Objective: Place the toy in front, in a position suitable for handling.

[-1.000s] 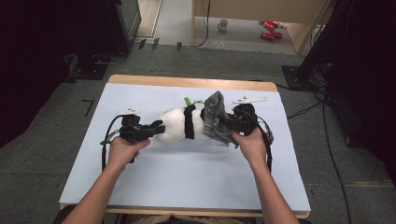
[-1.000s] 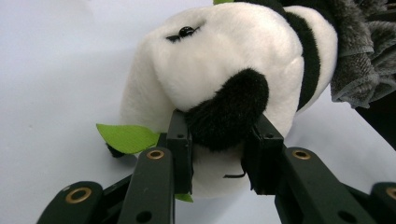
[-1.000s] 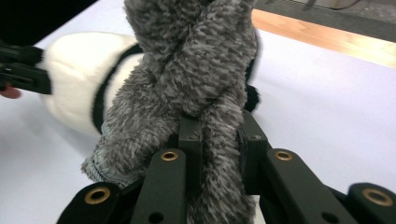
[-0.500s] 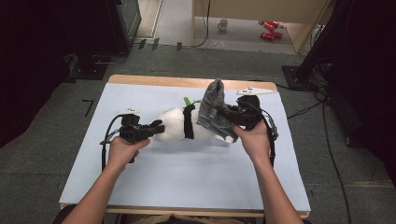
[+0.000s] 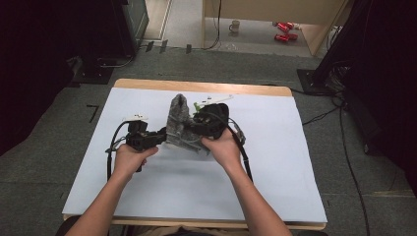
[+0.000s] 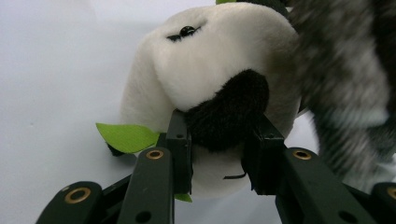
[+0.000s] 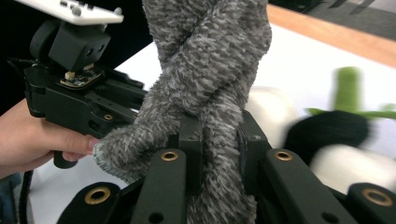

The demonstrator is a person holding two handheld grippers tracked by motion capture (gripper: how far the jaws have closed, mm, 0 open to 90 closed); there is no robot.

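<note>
Mid-table on the white mat (image 5: 275, 187), left gripper (image 6: 219, 154) clamps the plush panda (image 6: 210, 74) by its black ear to anchor it, while right gripper (image 7: 219, 154), clamped on the grey fuzzy cloth (image 7: 210, 60), drapes it over the toy, likely to wrap it.

Both forearms enter from six o'clock in the high view and converge toward the centre. The left hand-held gripper (image 5: 153, 139) points toward three o'clock, its jaws pressed on something dark and soft. The right hand-held gripper (image 5: 189, 129) points toward nine o'clock, jaws clamped tight on grey fabric.
</note>
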